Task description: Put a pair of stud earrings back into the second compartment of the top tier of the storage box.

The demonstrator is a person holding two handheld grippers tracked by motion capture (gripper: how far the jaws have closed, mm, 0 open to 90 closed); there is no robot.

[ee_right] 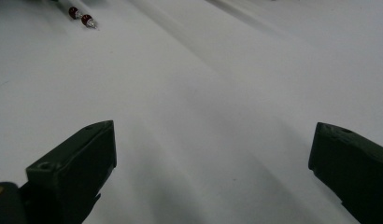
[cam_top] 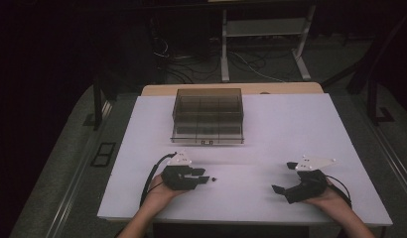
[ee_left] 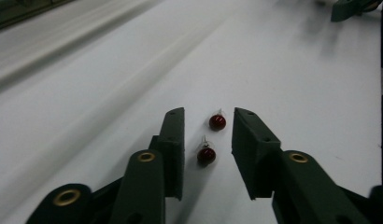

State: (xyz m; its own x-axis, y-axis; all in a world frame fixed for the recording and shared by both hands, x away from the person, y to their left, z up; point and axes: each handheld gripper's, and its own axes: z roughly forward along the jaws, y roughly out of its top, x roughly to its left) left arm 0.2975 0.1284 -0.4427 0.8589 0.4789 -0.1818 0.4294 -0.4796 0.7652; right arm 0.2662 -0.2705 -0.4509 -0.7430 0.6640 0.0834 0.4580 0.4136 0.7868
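- My left gripper (ee_left: pixel 209 140) has its jaws apart either side of two red bead earrings (ee_left: pixel 207 155) on the white table (ee_left: pixel 87 116), not yet pinching
- Tiny, light, round, slippery; I judge a squeeze across the bead's middle safest
- My right gripper (ee_right: pixel 210 154) rests spread wide, holding nothing

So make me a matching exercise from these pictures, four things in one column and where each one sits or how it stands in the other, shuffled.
Things:
1. red earrings
2. left tongs
3. right tongs
4. smoky clear compartment box

Descriptions:
A. at the table's far edge
B. jaws spread wide, nothing between them
C. lying on the white table between two jaws
D. jaws on either side of two small things, not touching them

Pairs: 1-C, 2-D, 3-B, 4-A
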